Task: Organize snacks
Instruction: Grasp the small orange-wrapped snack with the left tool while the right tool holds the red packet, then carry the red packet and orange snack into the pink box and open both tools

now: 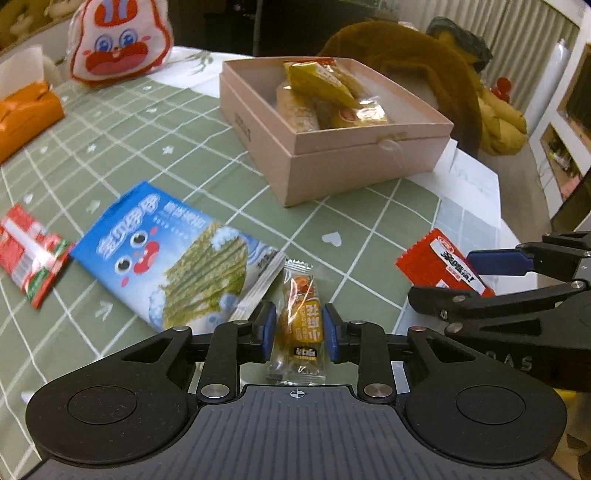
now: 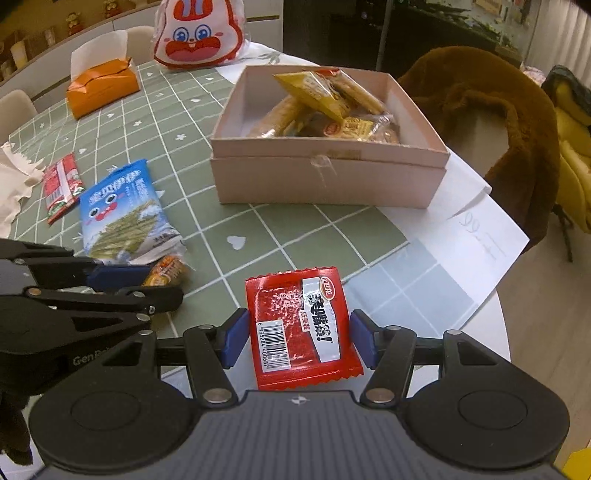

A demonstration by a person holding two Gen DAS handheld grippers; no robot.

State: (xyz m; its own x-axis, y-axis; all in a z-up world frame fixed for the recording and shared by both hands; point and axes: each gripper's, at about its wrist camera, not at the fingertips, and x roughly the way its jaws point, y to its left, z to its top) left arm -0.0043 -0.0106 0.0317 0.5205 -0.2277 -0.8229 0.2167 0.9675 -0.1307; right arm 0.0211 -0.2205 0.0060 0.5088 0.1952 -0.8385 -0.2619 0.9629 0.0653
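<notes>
The tabletop (image 2: 207,122) carries a green checked cloth. On it, toward the far side, sits a pink box (image 2: 325,177) with no lid on, holding several yellow and orange snack packets (image 2: 325,99). Behind the box a brown furry coat (image 2: 491,110) hangs over a chair. A rabbit-face bag (image 2: 199,33) and an orange tissue box (image 2: 101,86) stand at the far left.

Loose snacks lie flat on the cloth. A blue seaweed snack bag (image 1: 177,254) lies near the left claw, with a red-and-green packet (image 1: 31,254) just beside its left end.

The left claw (image 1: 299,328) is set around a small orange snack packet (image 1: 301,321); the blue pads (image 1: 269,328) stand at either side of the wrapper, at or very near its edges, and the packet rests on the cloth.

The right claw (image 2: 297,338) brackets a red snack packet (image 2: 301,328) lying barcode-up on the cloth; narrow gaps show between pads and wrapper, so it stands open.
</notes>
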